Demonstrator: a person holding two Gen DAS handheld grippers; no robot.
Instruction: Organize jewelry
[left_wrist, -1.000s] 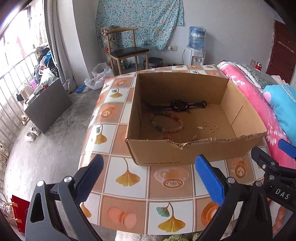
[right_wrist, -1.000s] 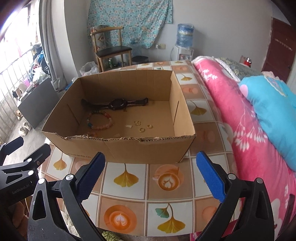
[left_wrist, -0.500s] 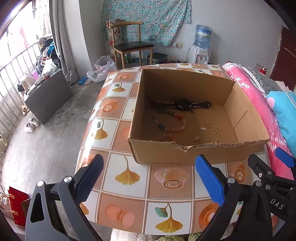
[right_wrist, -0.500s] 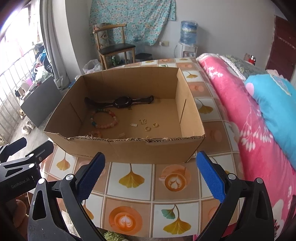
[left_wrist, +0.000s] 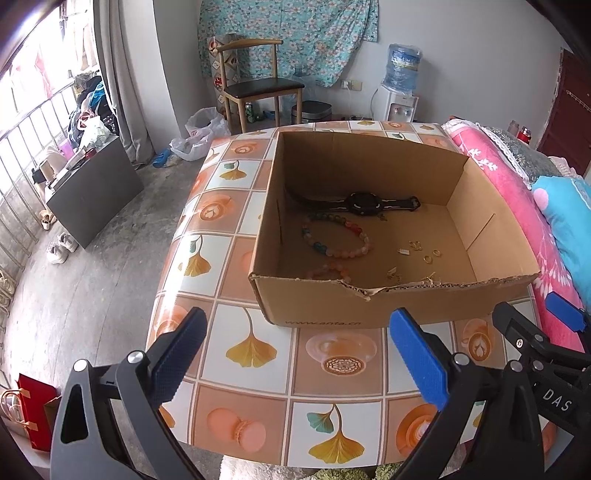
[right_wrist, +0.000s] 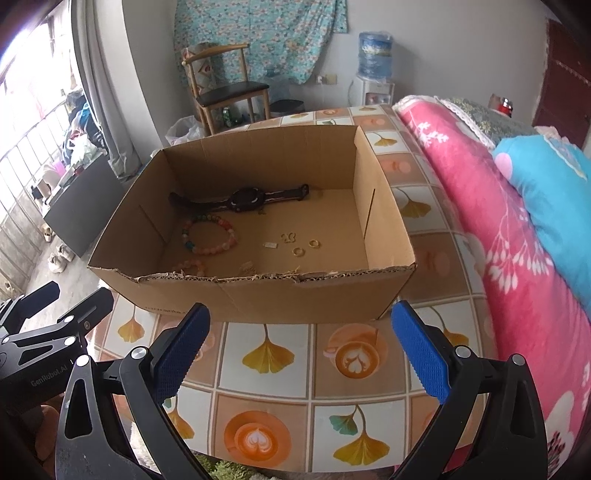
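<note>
An open cardboard box (left_wrist: 369, 310) (right_wrist: 280, 299) sits on the tiled table. Inside lie a black watch (left_wrist: 364, 203) (right_wrist: 243, 199) near the far wall, a multicoloured bead bracelet (left_wrist: 334, 238) (right_wrist: 208, 236), a pink bead bracelet (left_wrist: 327, 274) (right_wrist: 190, 266) by the near wall, and small gold rings (left_wrist: 428, 256) (right_wrist: 304, 248). My left gripper (left_wrist: 295, 354) hovers open over the table in front of the box, holding nothing. My right gripper (right_wrist: 301, 350) is likewise open and empty, in front of the box's near wall.
The table (left_wrist: 258, 373) has a ginkgo-and-coffee patterned cover. A pink blanket and blue pillow (right_wrist: 546, 206) lie along its right side. Beyond stand a wooden chair (left_wrist: 258, 88), a water dispenser (left_wrist: 400, 92) and a dark cabinet (left_wrist: 92, 195) on the floor at left.
Both grippers have drawn back and risen a little, so the box sits slightly farther and more of its floor shows. Nothing was taken hold of; both stay open.
</note>
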